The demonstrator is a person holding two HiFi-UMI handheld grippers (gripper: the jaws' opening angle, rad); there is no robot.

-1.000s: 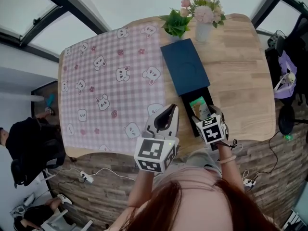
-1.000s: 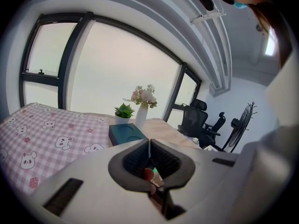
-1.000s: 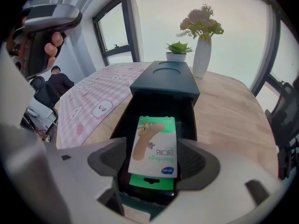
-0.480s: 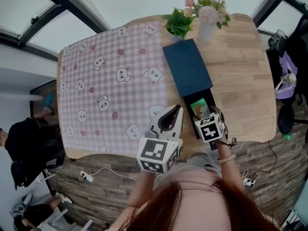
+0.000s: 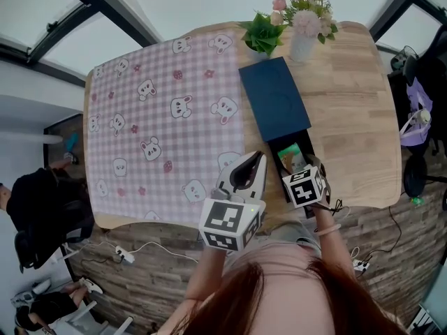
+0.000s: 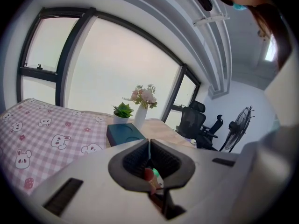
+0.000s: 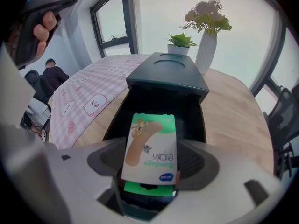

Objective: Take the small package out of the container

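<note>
Broadly, a wooden table (image 5: 353, 82) carried a pink bunny-print cloth (image 5: 157, 117) spreading left of the left gripper (image 5: 250, 160), whose jaws were pressed together on nothing. Beyond the right gripper (image 5: 304, 175) lay the dark container (image 5: 274, 103), then a potted plant (image 5: 262, 35) and a vase of flowers (image 5: 302, 30) before tall windows (image 6: 117, 69). The right gripper's jaws clamped the small package (image 7: 152, 143) above the container's open near end. Since a second earlier, little had shifted.

Head view steeply down over table (image 5: 349, 82); both gripper views low, forward; all share dark container (image 5: 274, 107).
</note>
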